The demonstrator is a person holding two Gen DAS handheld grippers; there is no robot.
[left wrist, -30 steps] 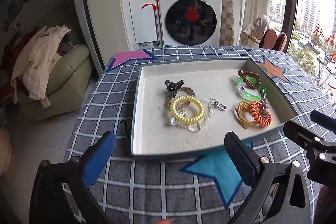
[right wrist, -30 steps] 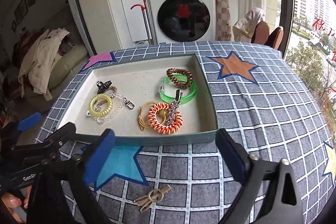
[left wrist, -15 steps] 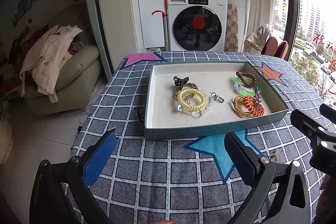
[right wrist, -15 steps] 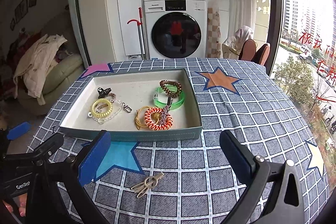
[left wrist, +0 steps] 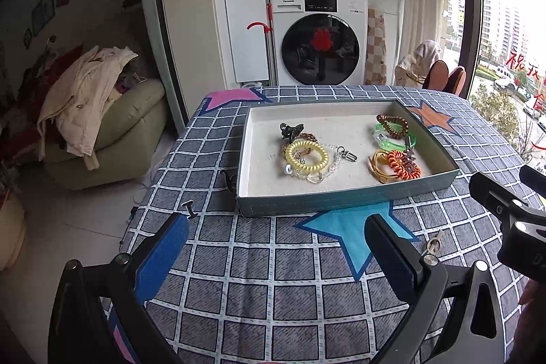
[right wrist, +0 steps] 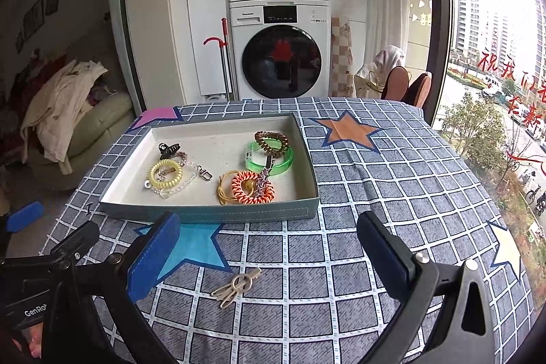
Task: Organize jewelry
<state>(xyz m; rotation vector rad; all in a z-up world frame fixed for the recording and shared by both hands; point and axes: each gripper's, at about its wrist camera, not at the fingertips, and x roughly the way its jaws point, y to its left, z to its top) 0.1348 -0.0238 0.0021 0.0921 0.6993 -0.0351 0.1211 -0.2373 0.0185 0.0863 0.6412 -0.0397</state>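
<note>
A teal tray [left wrist: 341, 198] [right wrist: 218, 214] sits on the checked tablecloth and holds jewelry: a yellow coil band [left wrist: 306, 156] [right wrist: 165, 173], a black claw clip [left wrist: 291, 129] [right wrist: 168, 149], a clear chain [left wrist: 336, 159], an orange coil band [left wrist: 402, 163] [right wrist: 252, 187], a green bangle [left wrist: 392, 139] [right wrist: 269, 159] and a brown coil band [left wrist: 392, 124] [right wrist: 271, 139]. A beige key-shaped clip [right wrist: 237, 285] [left wrist: 433, 241] lies on the cloth in front of the tray. My left gripper [left wrist: 274, 256] and right gripper [right wrist: 268, 256] are open and empty, hovering short of the tray.
A small black hairpin [left wrist: 188, 208] and a dark clip [left wrist: 229, 179] lie on the cloth left of the tray. The table edge drops to the floor at left. A sofa with clothes [left wrist: 92, 111] and stacked washing machines [left wrist: 317, 40] stand behind.
Both grippers have pulled back and risen from the tray; it looks smaller and farther. The key-shaped clip now lies between my right gripper's fingers in view. Both stay open.
</note>
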